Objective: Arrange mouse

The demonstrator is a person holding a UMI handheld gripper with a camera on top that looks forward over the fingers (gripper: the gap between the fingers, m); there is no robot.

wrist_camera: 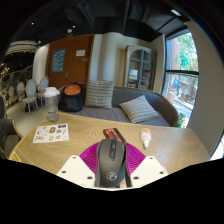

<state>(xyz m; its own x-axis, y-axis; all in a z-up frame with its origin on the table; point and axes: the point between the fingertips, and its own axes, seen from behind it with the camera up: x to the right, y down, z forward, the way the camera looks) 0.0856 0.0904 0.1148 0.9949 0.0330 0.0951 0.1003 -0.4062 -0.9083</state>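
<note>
A black wired mouse (112,162) sits between my two fingers, its nose pointing away from me over the wooden table (170,145). The magenta pads (88,156) press against both of its sides. My gripper (112,165) is shut on the mouse and holds it just above the table's near edge. Its cable runs back toward me past the right finger.
A flat black and red object (117,134) lies just beyond the mouse. A small white bottle (146,136) lies to its right. A leaflet (50,132) and a lidded cup (51,103) are at the left. A grey sofa (125,102) with cushions stands behind the table.
</note>
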